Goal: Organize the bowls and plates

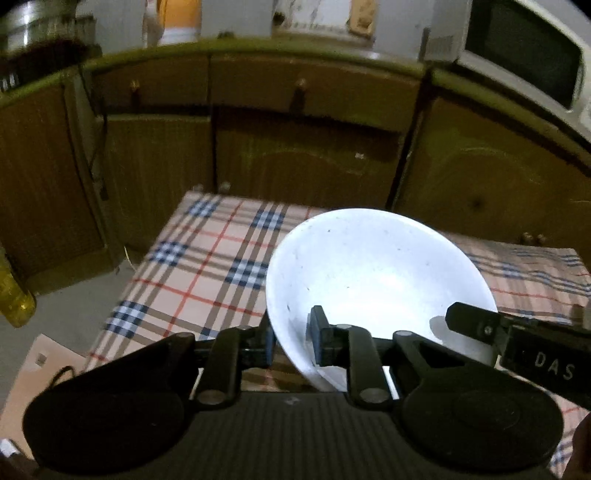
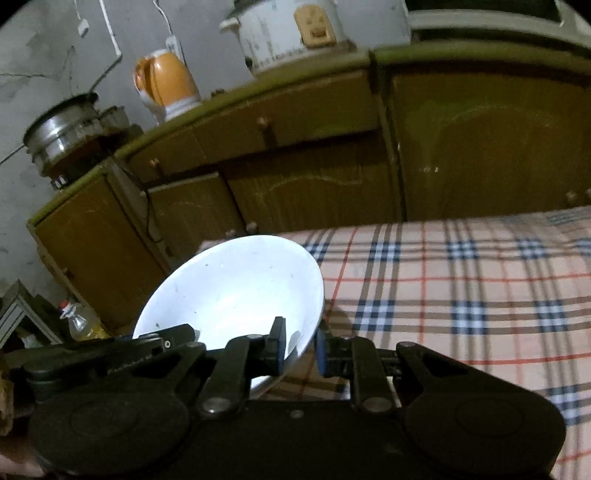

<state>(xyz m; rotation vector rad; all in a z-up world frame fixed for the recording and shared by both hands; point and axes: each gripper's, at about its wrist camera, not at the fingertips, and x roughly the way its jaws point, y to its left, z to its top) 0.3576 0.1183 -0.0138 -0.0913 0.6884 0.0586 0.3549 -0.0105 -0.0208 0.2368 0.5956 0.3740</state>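
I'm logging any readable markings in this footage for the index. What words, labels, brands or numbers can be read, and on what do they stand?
"DAS": white letters on the body of the right gripper, seen in the left wrist view; the word may run on out of the picture.
Panel on the rice cooker: too blurred to read.
Markings on the microwave: none legible.
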